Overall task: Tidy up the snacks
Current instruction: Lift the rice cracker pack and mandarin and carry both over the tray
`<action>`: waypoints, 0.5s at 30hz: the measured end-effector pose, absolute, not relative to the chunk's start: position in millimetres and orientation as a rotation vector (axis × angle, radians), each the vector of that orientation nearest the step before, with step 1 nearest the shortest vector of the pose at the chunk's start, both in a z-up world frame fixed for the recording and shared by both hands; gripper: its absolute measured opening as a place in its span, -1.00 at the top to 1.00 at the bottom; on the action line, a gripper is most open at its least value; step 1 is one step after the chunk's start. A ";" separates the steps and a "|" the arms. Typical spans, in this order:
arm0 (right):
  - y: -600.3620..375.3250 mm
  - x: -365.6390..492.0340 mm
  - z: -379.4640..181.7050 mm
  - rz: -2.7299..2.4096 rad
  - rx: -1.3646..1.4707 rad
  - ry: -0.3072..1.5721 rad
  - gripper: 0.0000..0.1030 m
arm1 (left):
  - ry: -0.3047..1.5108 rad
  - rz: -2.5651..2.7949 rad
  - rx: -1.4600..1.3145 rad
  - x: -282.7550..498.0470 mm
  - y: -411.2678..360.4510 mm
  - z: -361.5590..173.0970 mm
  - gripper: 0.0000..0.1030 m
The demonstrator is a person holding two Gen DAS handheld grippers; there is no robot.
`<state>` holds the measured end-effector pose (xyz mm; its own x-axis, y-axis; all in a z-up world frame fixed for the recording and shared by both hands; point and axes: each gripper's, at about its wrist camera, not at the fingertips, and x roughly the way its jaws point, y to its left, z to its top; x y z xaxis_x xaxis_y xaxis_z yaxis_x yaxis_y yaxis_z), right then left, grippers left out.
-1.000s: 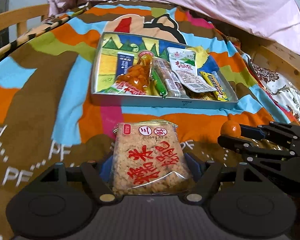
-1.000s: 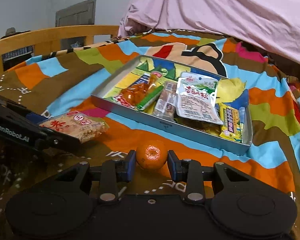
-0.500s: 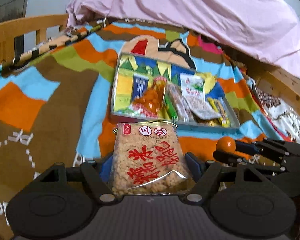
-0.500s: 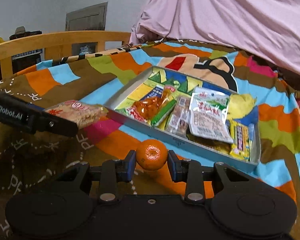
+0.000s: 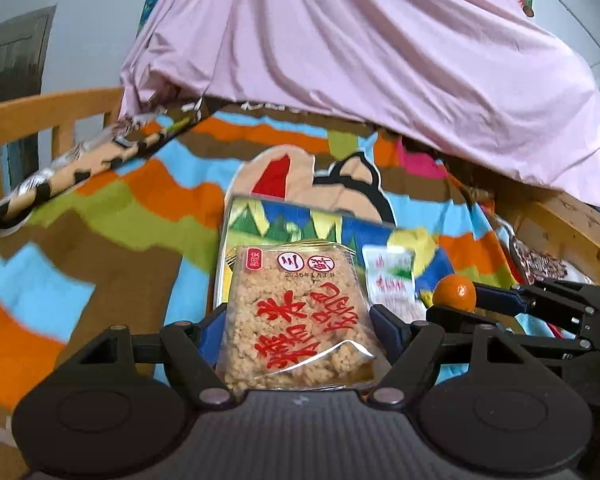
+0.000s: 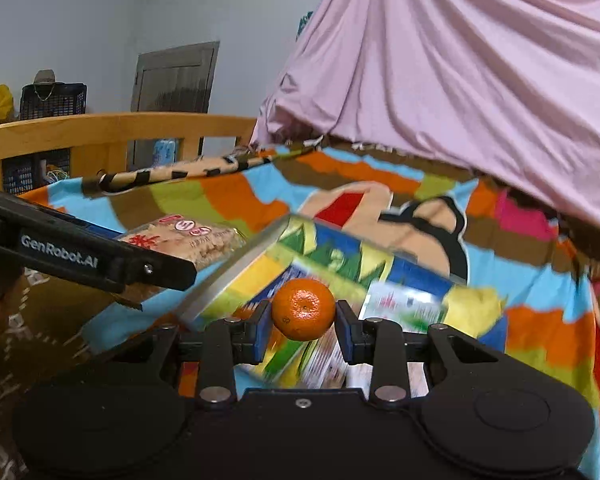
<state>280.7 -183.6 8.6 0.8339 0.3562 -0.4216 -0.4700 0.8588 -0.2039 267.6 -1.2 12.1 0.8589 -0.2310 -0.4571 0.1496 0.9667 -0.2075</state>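
left wrist view now: the left gripper (image 5: pixel 298 330) has its fingers clamped wide on a rice-cracker pack (image 5: pixel 296 316), carried in the air just short of the tray (image 5: pixel 225 248) on the bed. right wrist view: the right gripper (image 6: pixel 303 322) has its fingers pinching a mandarin (image 6: pixel 303 309) above the tray's near edge. risks as i see them: the round fruit could squirt out of those flat pads and roll off the blanket (image 5: pixel 100 240); the slick bag could slide loose; two grippers side by side could knock together over a crowded tray. writing: "genrobot.ai" on the left gripper's finger, big red chinese characters on the pack, with a printed date too blurred to trust; the white packet (image 5: pixel 390 284) is unreadable.
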 end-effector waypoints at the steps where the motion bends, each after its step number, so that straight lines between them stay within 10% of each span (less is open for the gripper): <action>1: -181.7 287.7 10.4 0.443 -0.319 0.373 0.31 | 0.487 -0.202 -0.160 275.7 -1.0 14.5 -0.50; 15: -163.8 418.0 -7.9 0.372 -0.397 0.383 0.31 | 0.509 -0.187 -0.144 394.1 2.3 1.9 -0.50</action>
<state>418.0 -163.8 -7.9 0.8627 0.2724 -0.4261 -0.4186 0.8574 -0.2994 394.1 2.3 1.9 0.8569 -0.2133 -0.4693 0.1418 0.9728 -0.1833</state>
